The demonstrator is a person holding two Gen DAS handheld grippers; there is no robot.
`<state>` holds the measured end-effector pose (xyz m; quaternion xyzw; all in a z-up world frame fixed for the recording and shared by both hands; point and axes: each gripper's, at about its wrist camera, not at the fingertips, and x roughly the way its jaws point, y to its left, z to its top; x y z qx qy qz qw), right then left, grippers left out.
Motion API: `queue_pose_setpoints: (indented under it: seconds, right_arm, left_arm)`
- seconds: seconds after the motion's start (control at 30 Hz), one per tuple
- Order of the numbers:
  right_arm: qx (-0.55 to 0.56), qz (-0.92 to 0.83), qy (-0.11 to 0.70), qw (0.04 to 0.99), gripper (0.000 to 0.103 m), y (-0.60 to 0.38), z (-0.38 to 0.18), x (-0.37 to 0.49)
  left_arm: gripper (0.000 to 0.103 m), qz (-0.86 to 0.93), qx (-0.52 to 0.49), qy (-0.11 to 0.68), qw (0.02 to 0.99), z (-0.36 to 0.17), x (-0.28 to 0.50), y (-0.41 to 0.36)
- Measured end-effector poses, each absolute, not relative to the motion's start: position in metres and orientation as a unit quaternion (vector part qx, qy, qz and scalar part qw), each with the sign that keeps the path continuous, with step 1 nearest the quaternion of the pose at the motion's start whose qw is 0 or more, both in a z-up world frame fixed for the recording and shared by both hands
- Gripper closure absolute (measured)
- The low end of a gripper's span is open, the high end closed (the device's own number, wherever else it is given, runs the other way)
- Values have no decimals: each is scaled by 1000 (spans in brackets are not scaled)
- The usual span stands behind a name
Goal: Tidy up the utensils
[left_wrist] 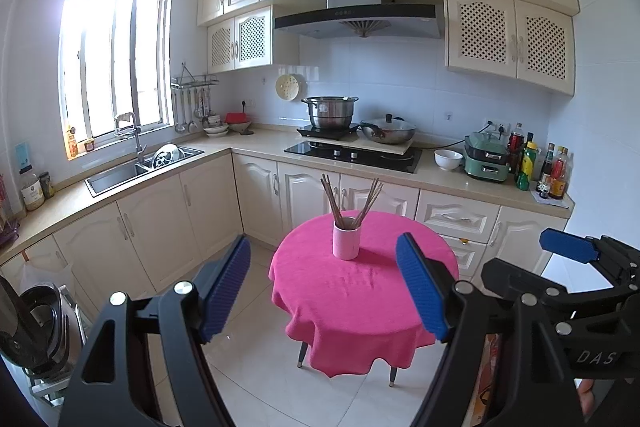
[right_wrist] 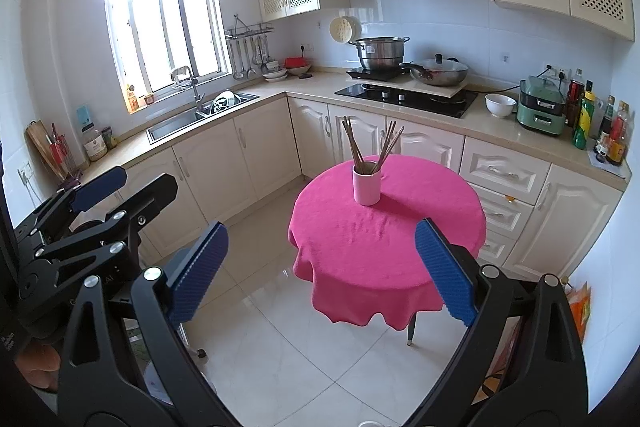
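both tongs [left_wrist: 323, 289] [right_wrist: 321, 271] agape, empty

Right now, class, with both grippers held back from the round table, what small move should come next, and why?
Probably bring the open left gripper forward toward the pale pink cylindrical cup of brown wooden chopsticks. Both it and the right gripper are empty and short of the pink-clothed round table, where only that cup stands.

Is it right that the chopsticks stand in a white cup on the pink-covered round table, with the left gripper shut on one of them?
Not quite. The left gripper is open and empty, short of the table, as the left wrist view shows. The chopsticks do stand in the white cup.
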<state>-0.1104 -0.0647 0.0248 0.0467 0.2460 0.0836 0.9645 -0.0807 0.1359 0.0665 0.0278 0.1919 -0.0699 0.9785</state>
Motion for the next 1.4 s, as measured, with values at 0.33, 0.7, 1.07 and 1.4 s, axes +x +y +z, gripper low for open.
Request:
queue_pose_setpoints:
  seconds: [0.33,0.7,1.07,1.4]
  right_arm:
    - [48,79,252,963,10,-50,21,-93]
    - [53,91,262,959,10,-45,16,-45]
    - [54,114,277,953,10,-65,13,41]
    - [46,138,289,946,10,-100,7,136]
  left_arm:
    - [29,-74,31,197,977,63,-58,150]
    - [29,-62,34,207,976,56,-10,153]
    - [29,-39,38,222,974,50,71,135]
    - [29,-10,38,233,972,44,162,99]
